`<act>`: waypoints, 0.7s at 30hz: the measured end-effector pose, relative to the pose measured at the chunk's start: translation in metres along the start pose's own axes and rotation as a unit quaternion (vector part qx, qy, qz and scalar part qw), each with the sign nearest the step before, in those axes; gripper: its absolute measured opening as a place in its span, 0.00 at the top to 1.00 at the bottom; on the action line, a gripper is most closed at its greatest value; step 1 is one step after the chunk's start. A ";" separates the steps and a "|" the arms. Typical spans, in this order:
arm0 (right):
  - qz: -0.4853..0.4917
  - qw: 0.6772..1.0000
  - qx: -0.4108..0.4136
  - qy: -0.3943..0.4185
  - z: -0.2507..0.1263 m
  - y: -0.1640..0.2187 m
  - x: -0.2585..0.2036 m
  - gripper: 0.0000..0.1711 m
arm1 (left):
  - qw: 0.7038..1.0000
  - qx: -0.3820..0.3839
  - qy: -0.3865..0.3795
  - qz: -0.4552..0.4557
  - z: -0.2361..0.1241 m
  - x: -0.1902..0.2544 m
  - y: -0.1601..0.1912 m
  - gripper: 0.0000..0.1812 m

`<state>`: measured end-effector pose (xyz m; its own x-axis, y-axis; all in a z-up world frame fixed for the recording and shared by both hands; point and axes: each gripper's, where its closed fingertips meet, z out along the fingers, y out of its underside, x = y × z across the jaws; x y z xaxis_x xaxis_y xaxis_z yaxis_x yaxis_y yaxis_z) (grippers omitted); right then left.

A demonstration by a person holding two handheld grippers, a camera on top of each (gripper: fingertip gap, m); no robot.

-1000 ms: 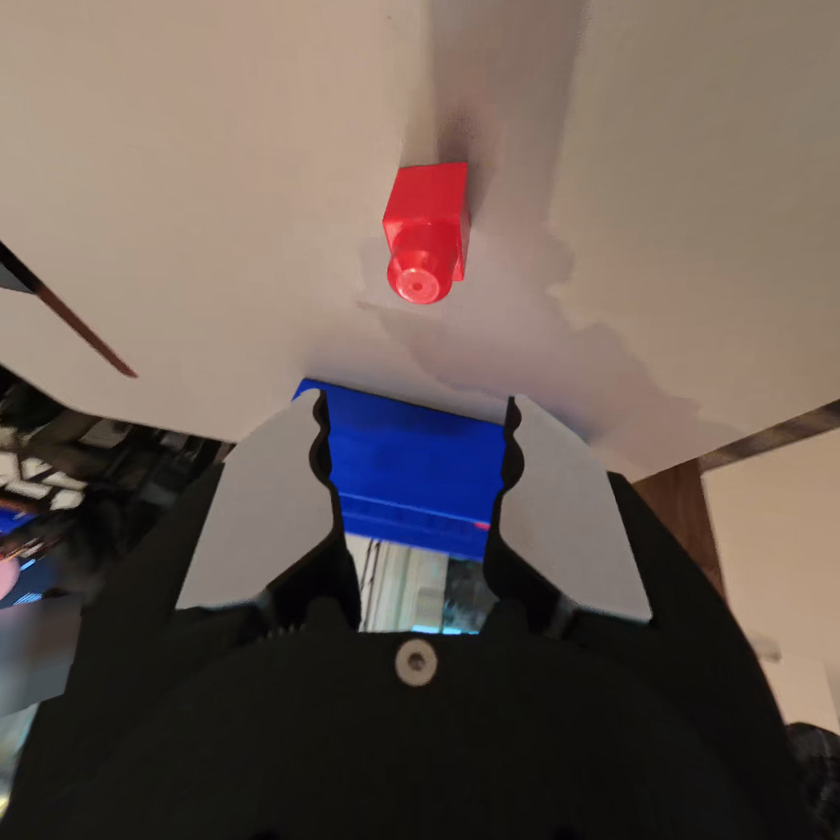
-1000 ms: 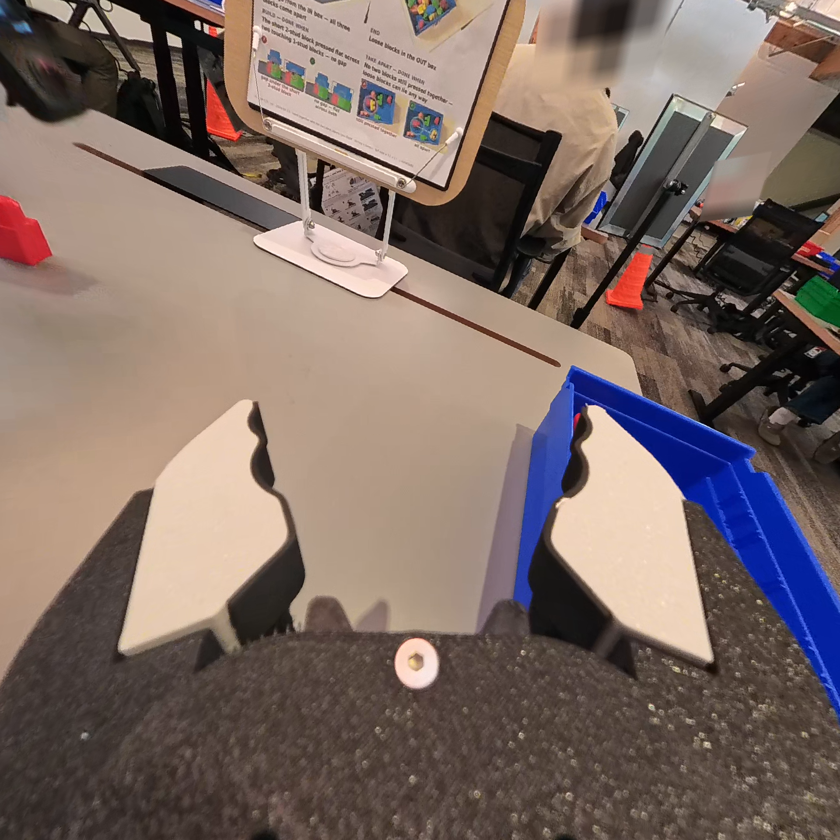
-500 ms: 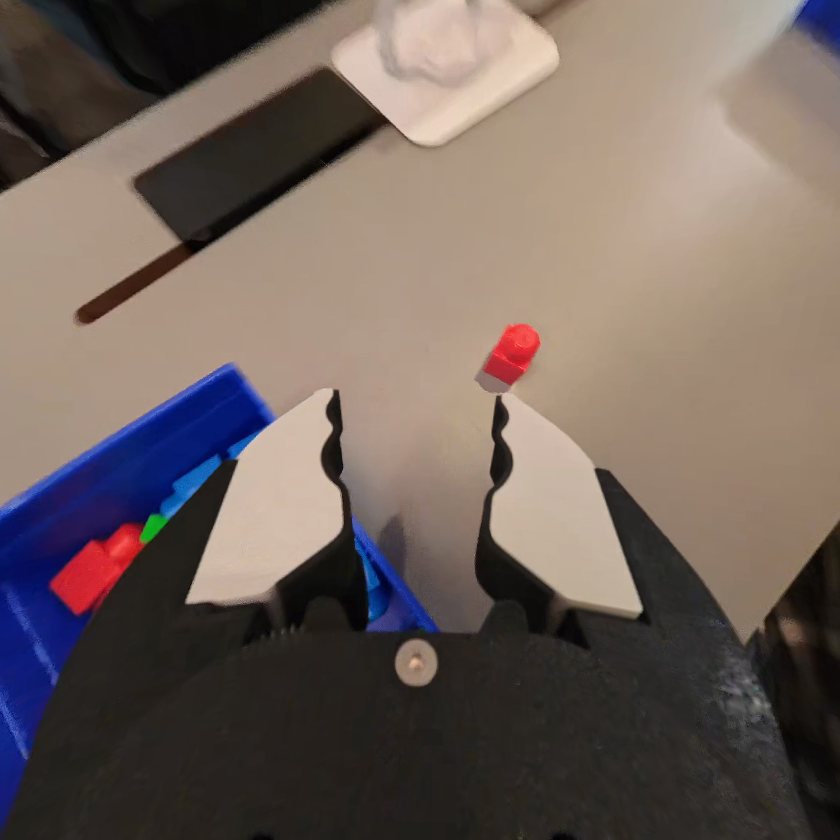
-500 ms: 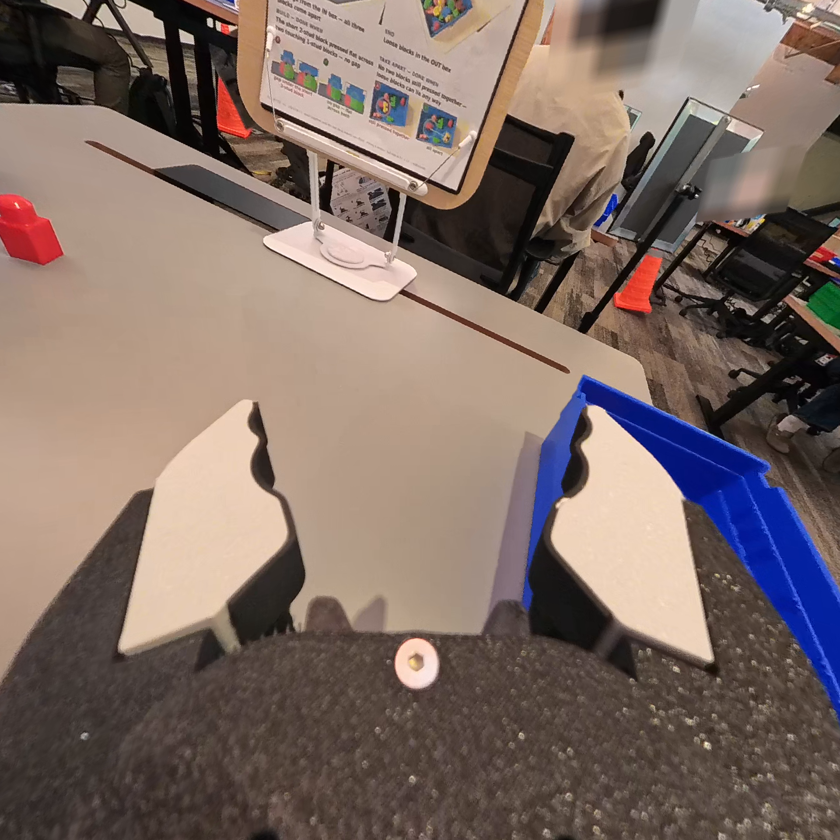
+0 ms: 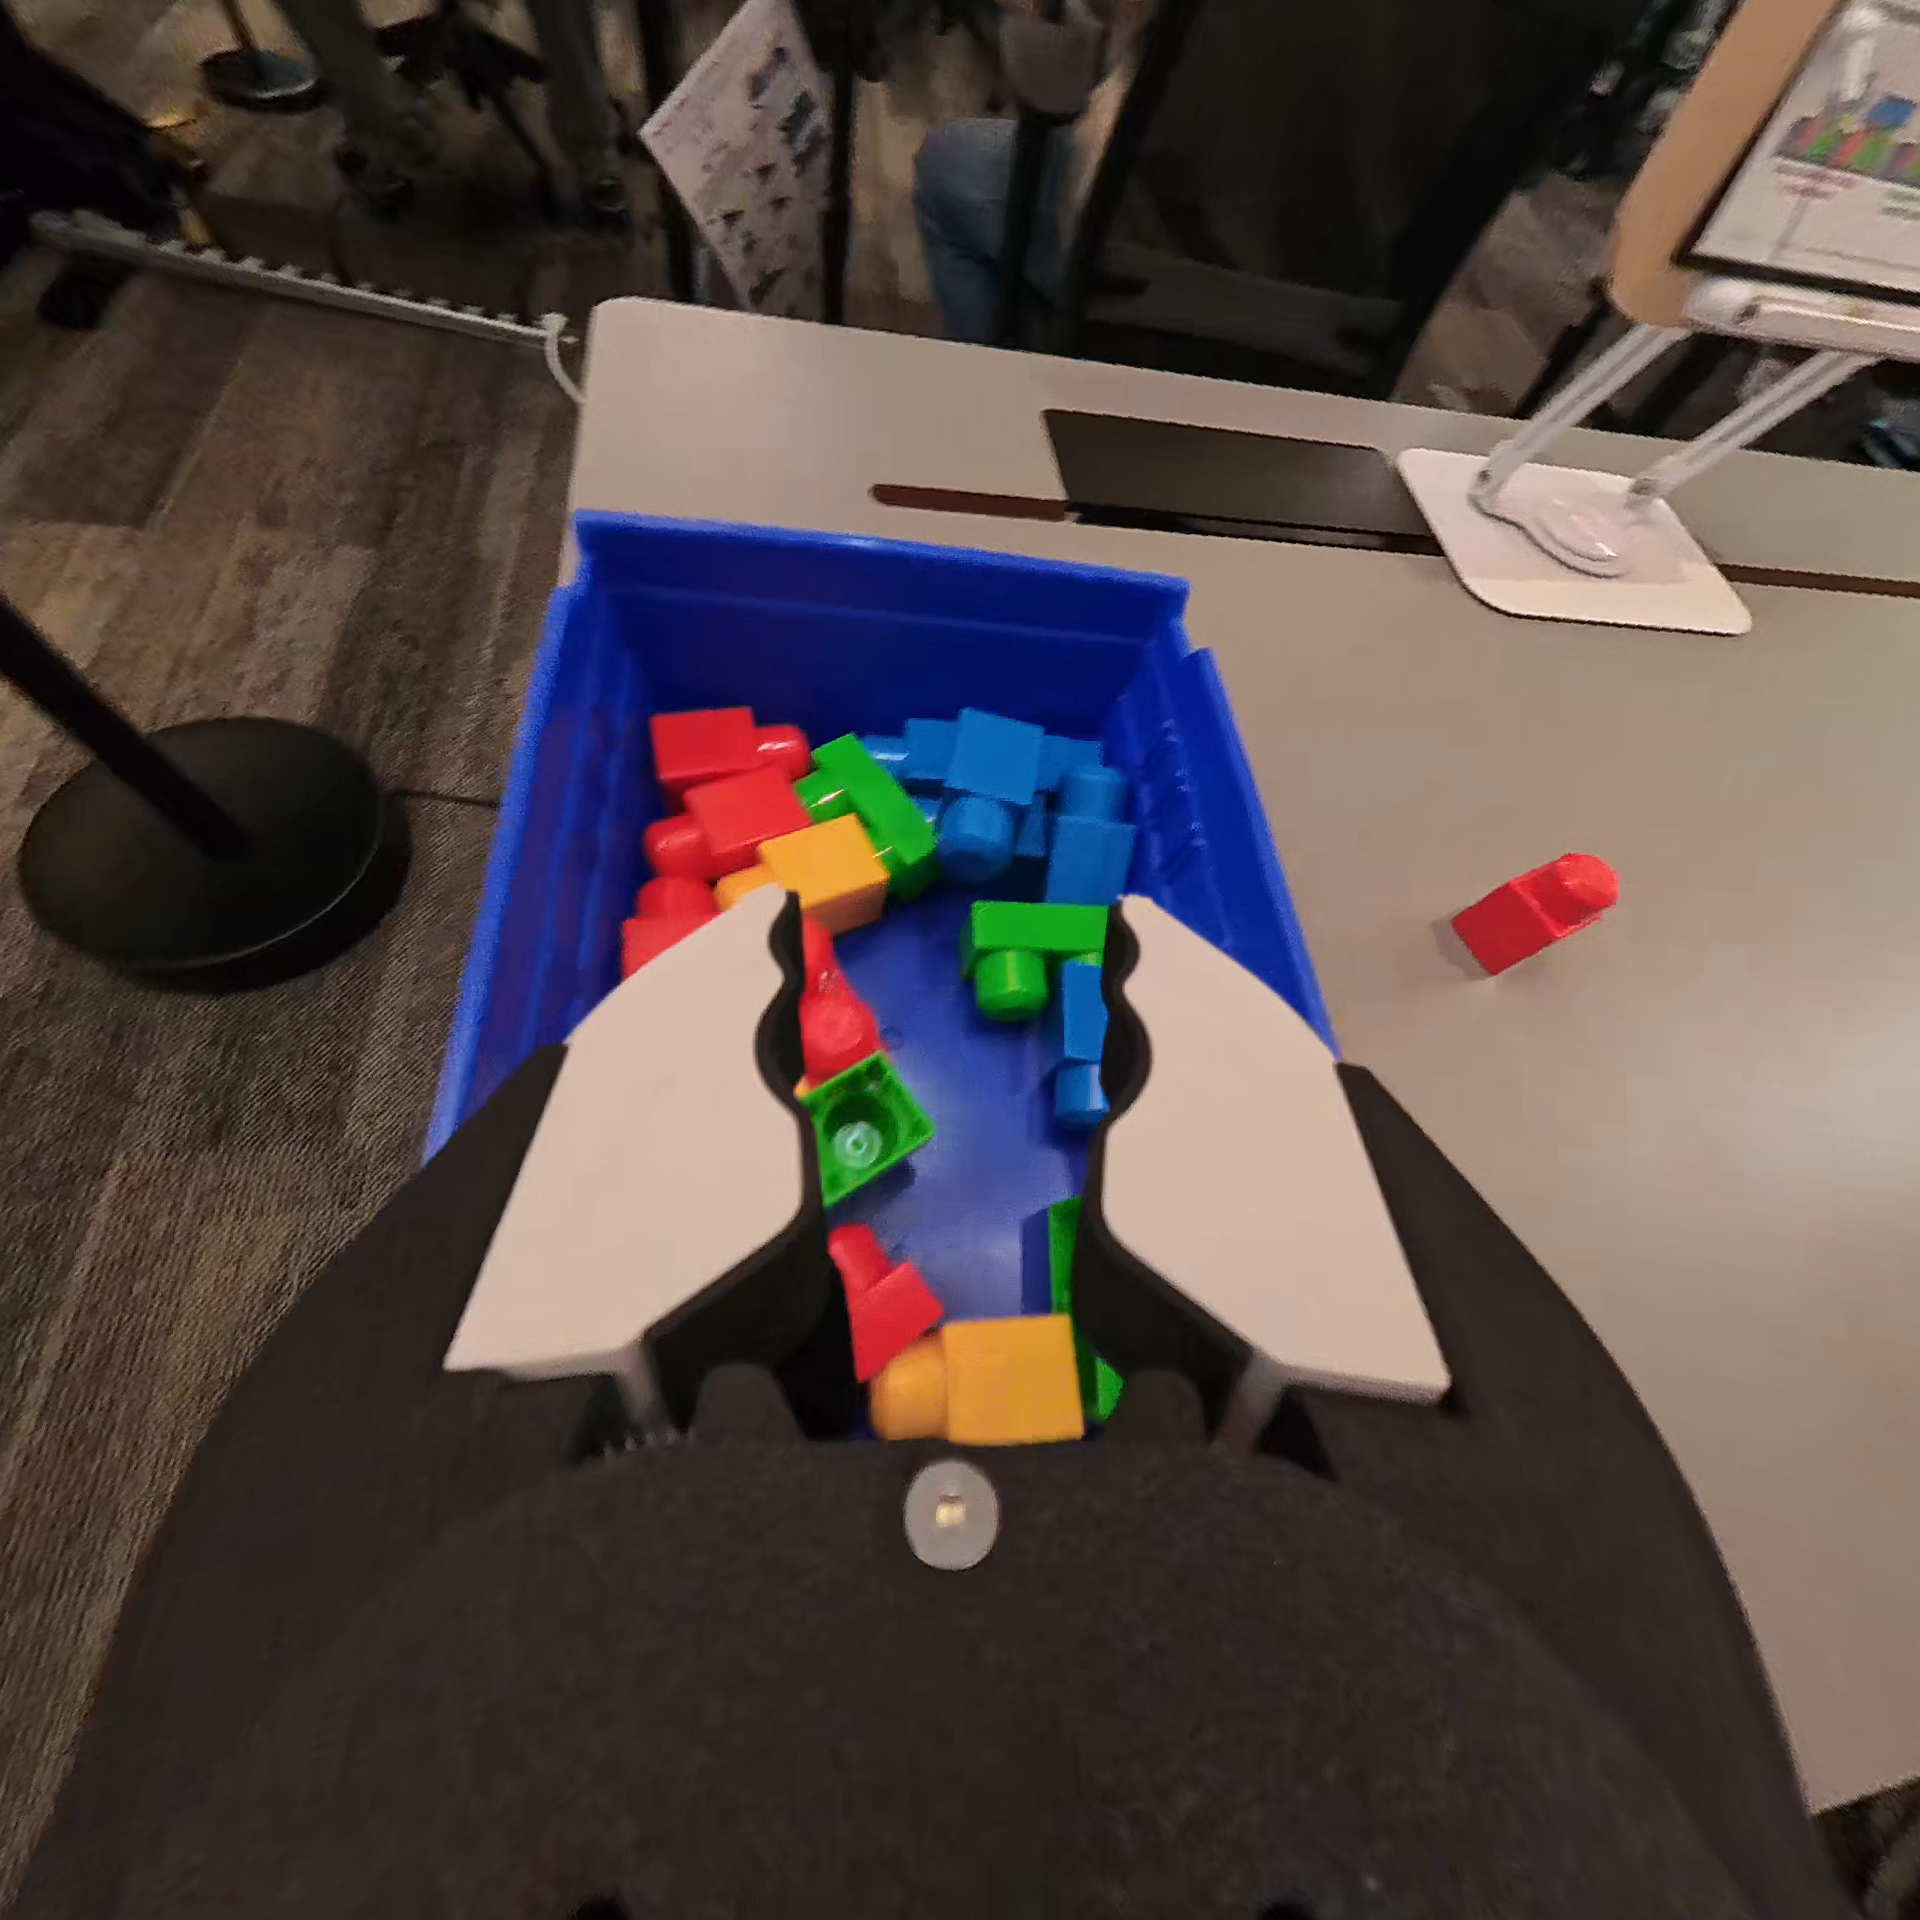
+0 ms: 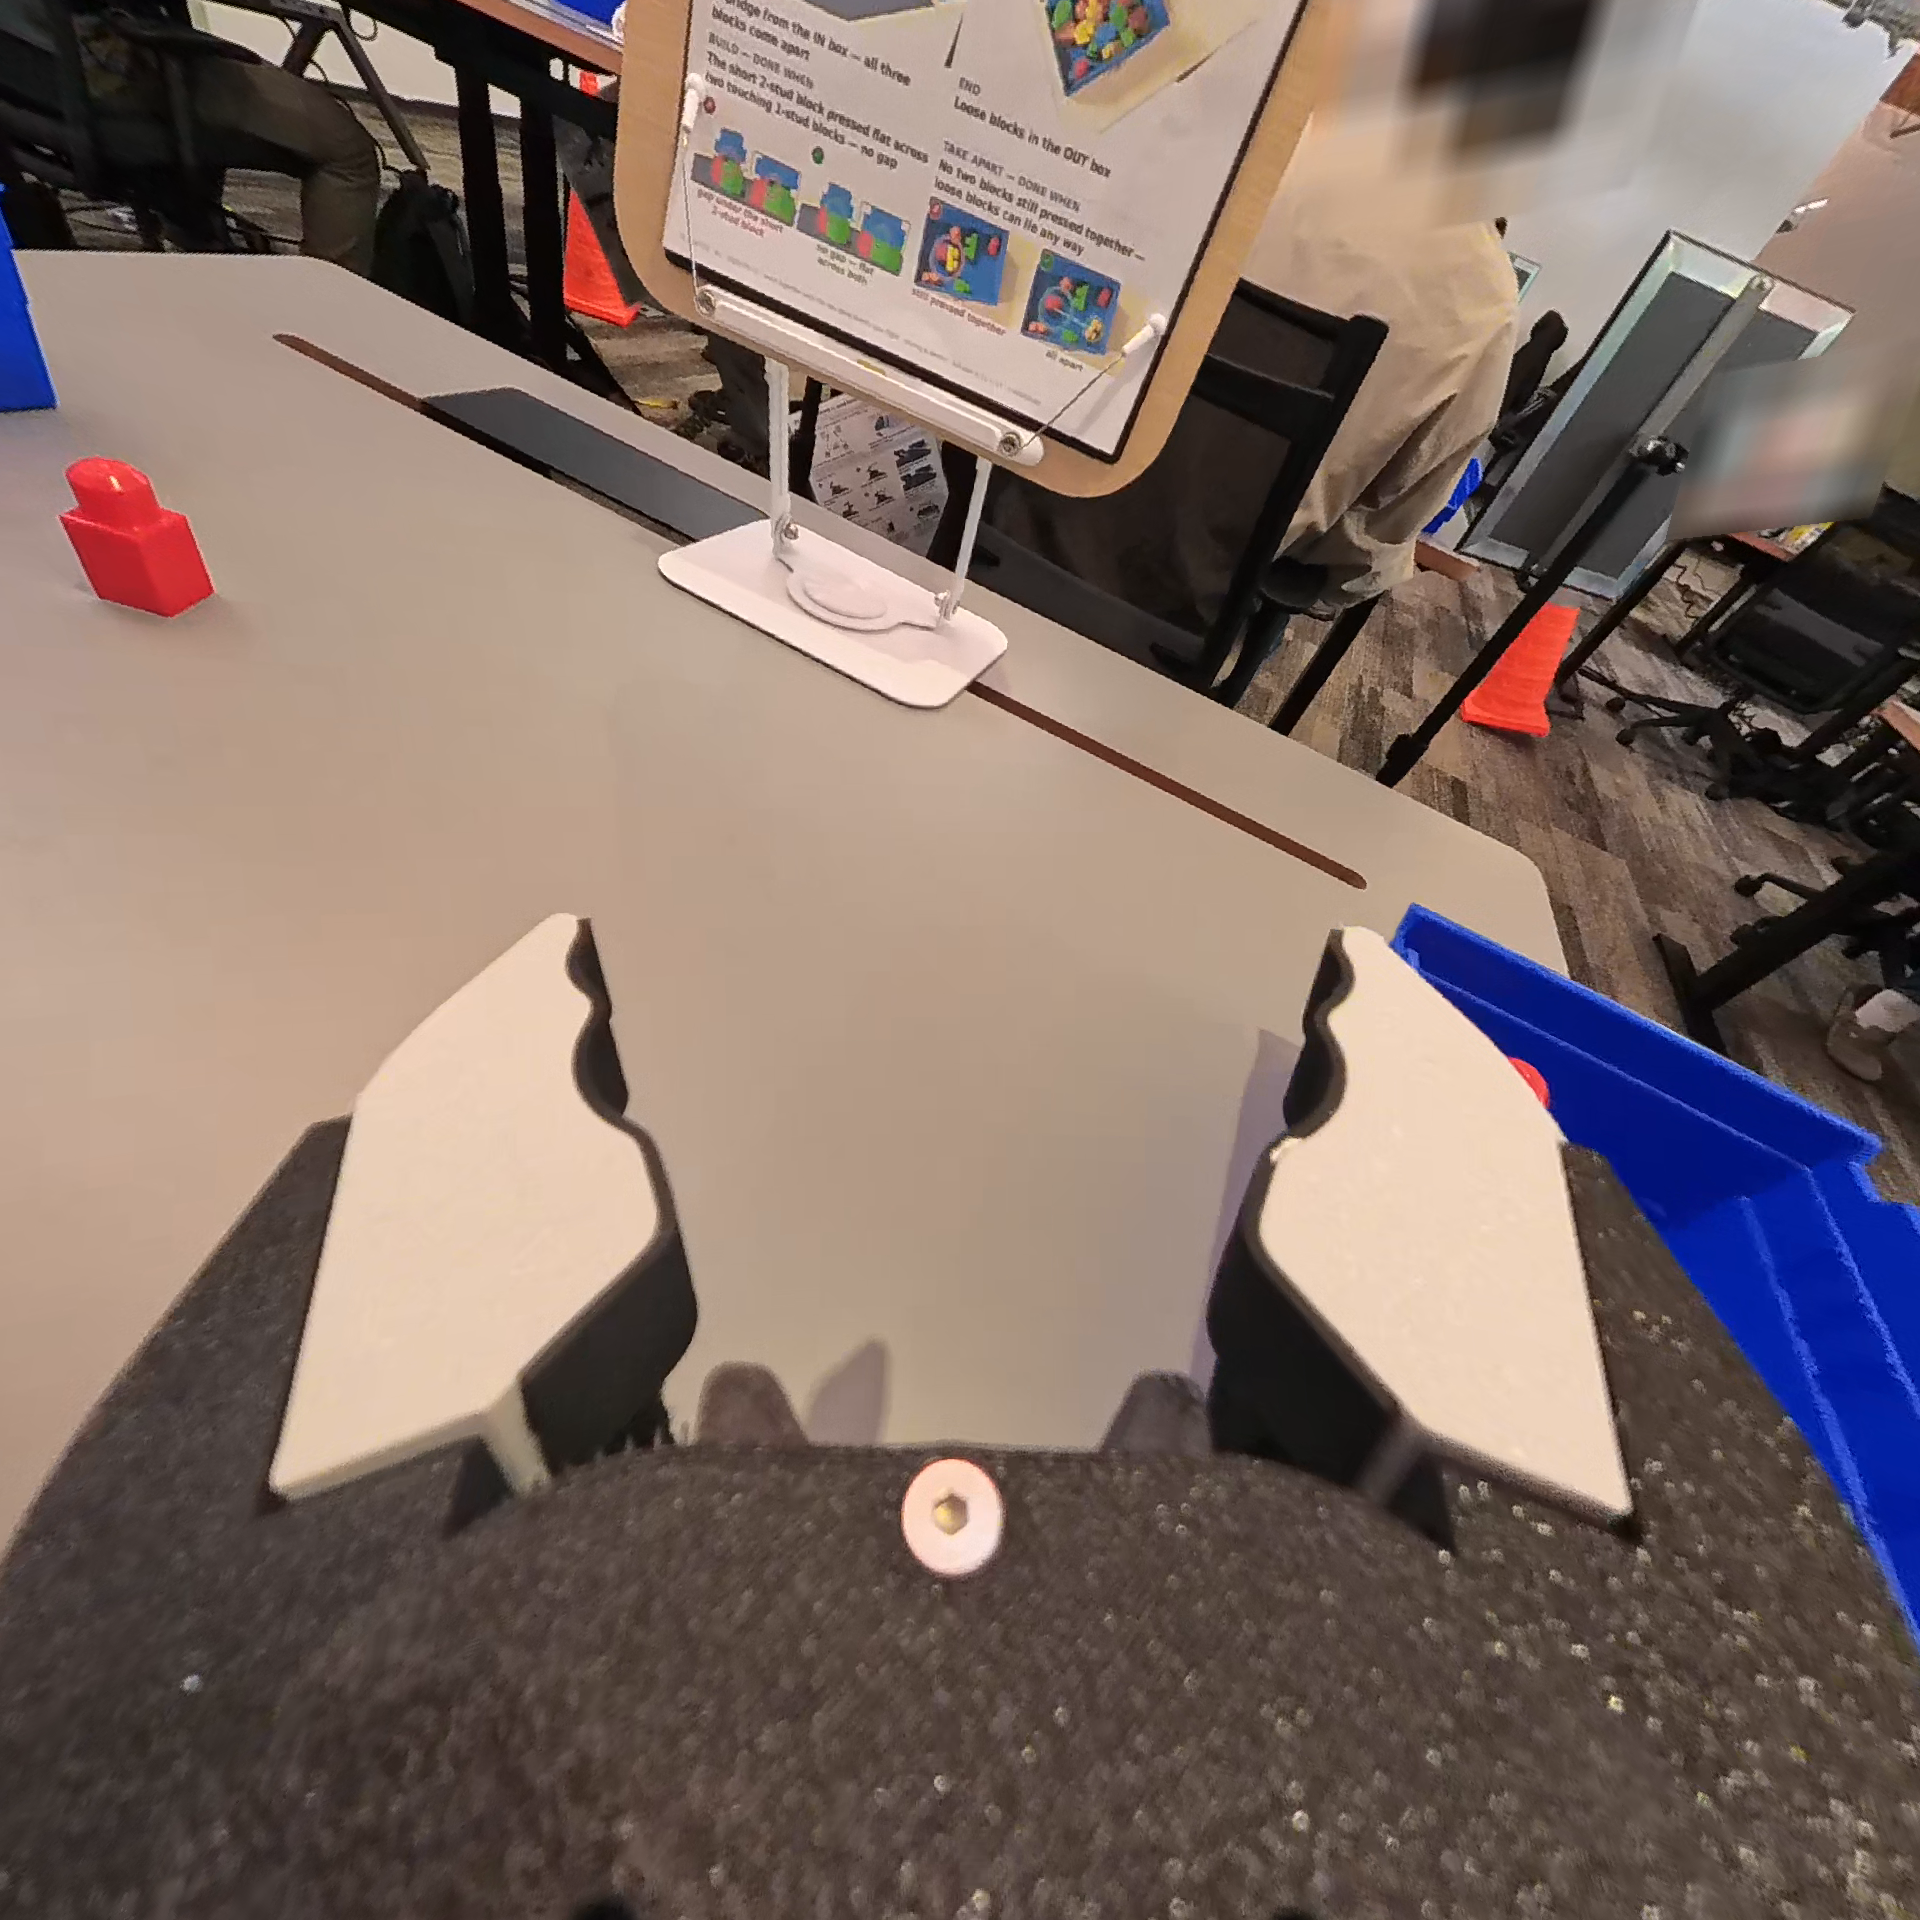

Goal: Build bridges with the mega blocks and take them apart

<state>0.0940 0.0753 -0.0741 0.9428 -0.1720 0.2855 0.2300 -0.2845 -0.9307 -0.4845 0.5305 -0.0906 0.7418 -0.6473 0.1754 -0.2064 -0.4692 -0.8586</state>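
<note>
My left gripper (image 5: 951,987) hangs apart over the blue bin (image 5: 873,561); crowded mega blocks (image 5: 831,821) could jam my pick.

Two black, speckled foam-clad claw bodies, pale grey wavy-edged fingers (image 5: 665,1132), silver hex screw (image 6: 952,1514) at centre.

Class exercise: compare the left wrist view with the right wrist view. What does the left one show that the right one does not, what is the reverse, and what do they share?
Left wrist view only: the open left tongs above a blue bin of mixed blocks.

Right wrist view only: the open, empty right tongs, a second blue bin and a seated person.

Both: the grey table, a single red block standing on it, and the instruction stand.
</note>
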 end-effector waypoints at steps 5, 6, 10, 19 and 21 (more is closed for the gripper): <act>0.000 1.000 -0.001 -0.003 0.003 0.000 -0.001 0.27 | 0.998 -0.019 -0.057 -0.014 -0.022 -0.024 0.024 0.70; 0.001 1.000 -0.001 -0.004 0.003 0.001 -0.002 0.27 | 0.997 -0.030 -0.069 -0.011 -0.025 -0.027 0.029 0.70; 0.003 1.000 -0.001 -0.008 0.005 0.002 -0.004 0.27 | 0.994 -0.056 -0.095 0.003 -0.032 -0.028 0.044 0.70; 0.007 1.000 0.005 -0.020 0.011 -0.009 -0.008 0.27 | 0.990 -0.085 -0.105 0.043 -0.015 -0.005 0.046 0.71; 0.012 1.000 0.006 -0.025 0.012 -0.013 -0.009 0.27 | 0.990 -0.087 -0.098 0.051 -0.007 0.000 0.044 0.71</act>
<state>0.0859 0.0919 -0.0675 0.9590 -0.1321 0.2509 0.2090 -0.2684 -0.9404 -0.4980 0.5055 -0.1253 0.8170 -0.5763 -0.0189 -0.3812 -0.5152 -0.7676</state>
